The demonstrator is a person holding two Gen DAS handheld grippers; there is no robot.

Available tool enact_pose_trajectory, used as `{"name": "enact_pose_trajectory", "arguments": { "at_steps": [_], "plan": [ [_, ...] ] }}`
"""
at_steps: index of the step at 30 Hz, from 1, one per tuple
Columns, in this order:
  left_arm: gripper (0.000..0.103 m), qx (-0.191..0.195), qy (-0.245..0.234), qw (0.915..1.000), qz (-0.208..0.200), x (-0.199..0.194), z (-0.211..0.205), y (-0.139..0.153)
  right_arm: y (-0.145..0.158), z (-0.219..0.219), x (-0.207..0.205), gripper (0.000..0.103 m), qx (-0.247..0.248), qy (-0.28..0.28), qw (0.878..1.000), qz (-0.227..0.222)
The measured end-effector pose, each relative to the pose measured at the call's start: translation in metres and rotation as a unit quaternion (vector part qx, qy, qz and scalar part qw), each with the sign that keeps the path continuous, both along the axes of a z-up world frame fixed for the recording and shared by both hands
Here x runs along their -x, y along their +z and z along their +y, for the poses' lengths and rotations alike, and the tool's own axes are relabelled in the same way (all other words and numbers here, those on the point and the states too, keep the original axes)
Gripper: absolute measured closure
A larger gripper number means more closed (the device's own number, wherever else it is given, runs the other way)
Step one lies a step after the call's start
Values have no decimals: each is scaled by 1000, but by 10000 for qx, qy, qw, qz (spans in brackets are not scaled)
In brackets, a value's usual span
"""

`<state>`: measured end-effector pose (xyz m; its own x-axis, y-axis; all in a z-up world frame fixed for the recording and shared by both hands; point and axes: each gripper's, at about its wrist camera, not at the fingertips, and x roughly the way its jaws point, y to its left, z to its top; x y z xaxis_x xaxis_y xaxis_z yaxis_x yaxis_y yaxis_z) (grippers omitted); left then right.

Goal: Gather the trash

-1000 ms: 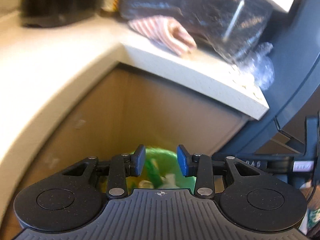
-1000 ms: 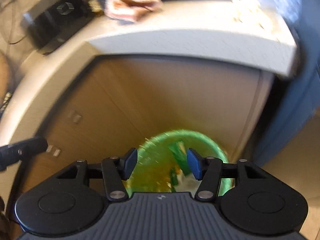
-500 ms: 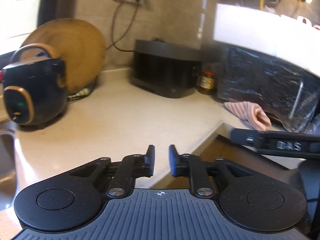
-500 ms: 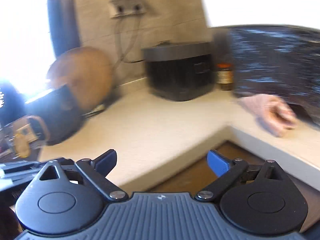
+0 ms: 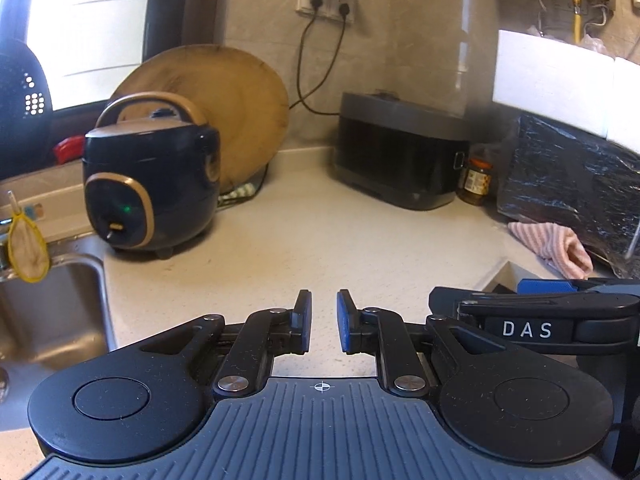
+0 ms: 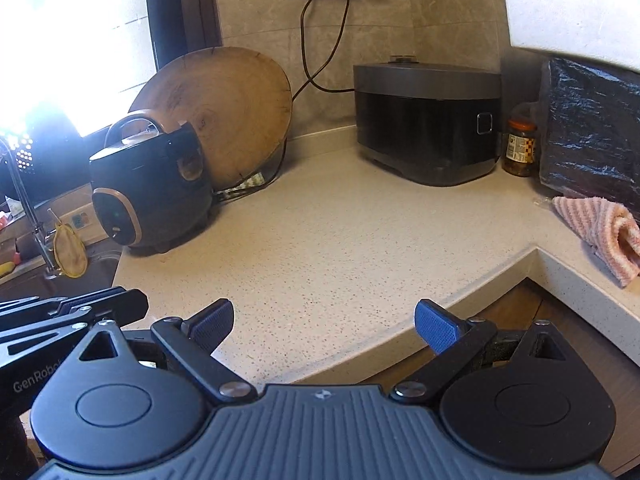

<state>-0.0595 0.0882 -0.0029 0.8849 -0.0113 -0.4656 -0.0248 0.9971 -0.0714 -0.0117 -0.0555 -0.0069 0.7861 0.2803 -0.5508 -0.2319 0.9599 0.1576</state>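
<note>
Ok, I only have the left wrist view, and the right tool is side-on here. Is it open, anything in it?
Observer: The right tool is wide open, with nothing in it.
Operator: What's under the counter corner over there?
Observer: A brown wooden cupboard front, just below the edge.
Operator: And by the sink?
Observer: A metal tap rises beside the yellow strainer.
</note>
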Motion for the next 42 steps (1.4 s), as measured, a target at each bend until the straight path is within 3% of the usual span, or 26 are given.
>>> {"name": "enact_pose_trajectory", "arguments": {
  "at_steps": [9, 42],
  "plan": [
    [86, 176, -59, 9998, 94, 2, 10, -2, 0, 13, 0, 5, 123, 89, 9999, 31],
    [86, 229, -244, 9994, 106, 2, 12, -5, -2, 4, 8, 5, 190, -34, 9998, 55]
  ]
}}
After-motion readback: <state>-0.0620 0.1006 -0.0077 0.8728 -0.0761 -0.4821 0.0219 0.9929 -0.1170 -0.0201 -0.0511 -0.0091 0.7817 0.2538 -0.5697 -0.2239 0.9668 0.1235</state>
